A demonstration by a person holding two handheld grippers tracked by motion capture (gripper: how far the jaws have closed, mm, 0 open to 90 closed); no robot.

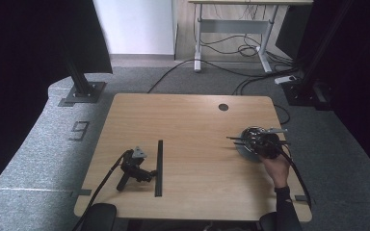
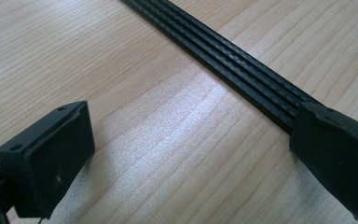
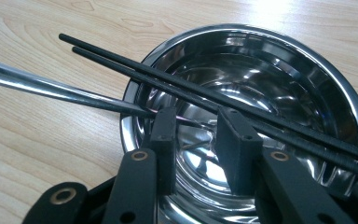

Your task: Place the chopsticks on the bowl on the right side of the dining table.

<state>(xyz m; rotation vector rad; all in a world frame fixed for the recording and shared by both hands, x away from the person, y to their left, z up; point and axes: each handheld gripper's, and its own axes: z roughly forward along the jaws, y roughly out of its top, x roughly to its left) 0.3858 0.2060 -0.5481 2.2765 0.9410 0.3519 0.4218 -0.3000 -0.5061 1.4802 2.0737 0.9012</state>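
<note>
Work in hand: a pair of black chopsticks (image 3: 177,88) is reached for at a steel bowl (image 3: 349,107), judged from the right gripper's position over them.
Bowl, place: it is set near the right edge of the table (image 1: 188,125), about midway between the far and near edges; in the high view the bowl (image 1: 244,150) is partly covered by the hand (image 1: 275,166).
Chopsticks, place: they are laid across the bowl's rim, side by side and nearly touching, with their tips pointing out over the wood toward the middle of the table.
Steel rod: a shiny utensil handle (image 3: 51,86) is also seen running from the bowl out over the wood; what it belongs to cannot be told.
Right gripper (image 3: 196,135): the jaws are narrowed but not shut; a gap is left between the pads, and nothing is seen pressed between them.
Left gripper (image 2: 186,154): it is laid on the table near the left edge, jaws wide apart, nothing held; a black slotted strip (image 2: 233,60) runs past one pad.
Handling, judged: the chopsticks are expected to be light, stiff and thin, with smooth sides that can roll on the polished rim. The bowl is likely to slide if pushed.
Hold, judged: both sticks are best pinched together where they cross the bowl, square to their length.
</note>
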